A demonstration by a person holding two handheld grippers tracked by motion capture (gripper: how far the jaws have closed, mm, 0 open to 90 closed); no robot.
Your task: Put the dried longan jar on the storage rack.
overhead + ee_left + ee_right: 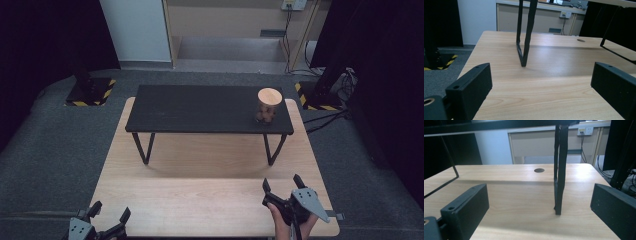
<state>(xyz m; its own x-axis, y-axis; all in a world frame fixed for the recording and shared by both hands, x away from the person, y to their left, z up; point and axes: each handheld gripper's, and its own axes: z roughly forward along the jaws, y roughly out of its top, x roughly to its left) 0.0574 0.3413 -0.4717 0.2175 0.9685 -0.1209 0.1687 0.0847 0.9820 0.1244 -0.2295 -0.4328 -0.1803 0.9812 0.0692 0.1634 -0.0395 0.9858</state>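
Dim room, pale wooden worktop. Lidded jar upright on black shelf, right end, straight beyond right gripper; left gripper farther. Fingers open, empty.

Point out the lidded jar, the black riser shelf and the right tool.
lidded jar [269, 97], high view, on its wooden lid.
black riser shelf [200, 107], high view, bare top.
right tool [281, 182], high view, midway between its open jaws.
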